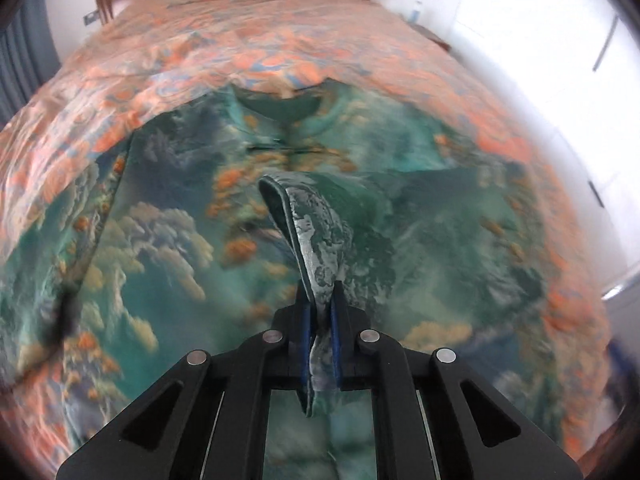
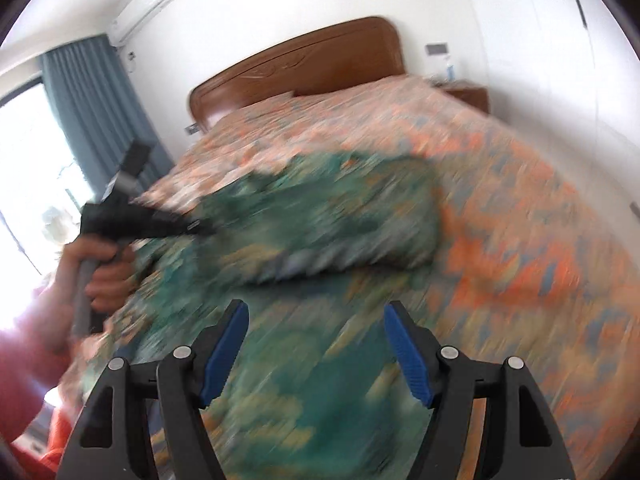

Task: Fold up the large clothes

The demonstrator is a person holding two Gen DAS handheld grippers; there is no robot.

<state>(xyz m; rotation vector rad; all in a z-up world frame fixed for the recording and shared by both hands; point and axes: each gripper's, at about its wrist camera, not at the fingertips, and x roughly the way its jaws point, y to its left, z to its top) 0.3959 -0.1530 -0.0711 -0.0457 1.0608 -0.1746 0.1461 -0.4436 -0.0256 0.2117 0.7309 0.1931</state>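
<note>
Clearly we are early: the shirt (image 1: 168,216) lies spread across the near bed (image 1: 280,40), collar far, one side partly folded over. Our left gripper (image 1: 320,320) is clamped on its hem; our right gripper (image 2: 316,344) hangs agape, empty. Most folds remain.

The right wrist view is smeared: the garment (image 2: 320,216) reads only as a green blur, its folds impossible to trace. The left claw (image 2: 200,227) dissolves into that blur, its tips unreadable. In the left wrist view the garment's lower hem runs out under the claw's frame, and a dark smudge (image 1: 64,316) at left stays unidentifiable.
</note>
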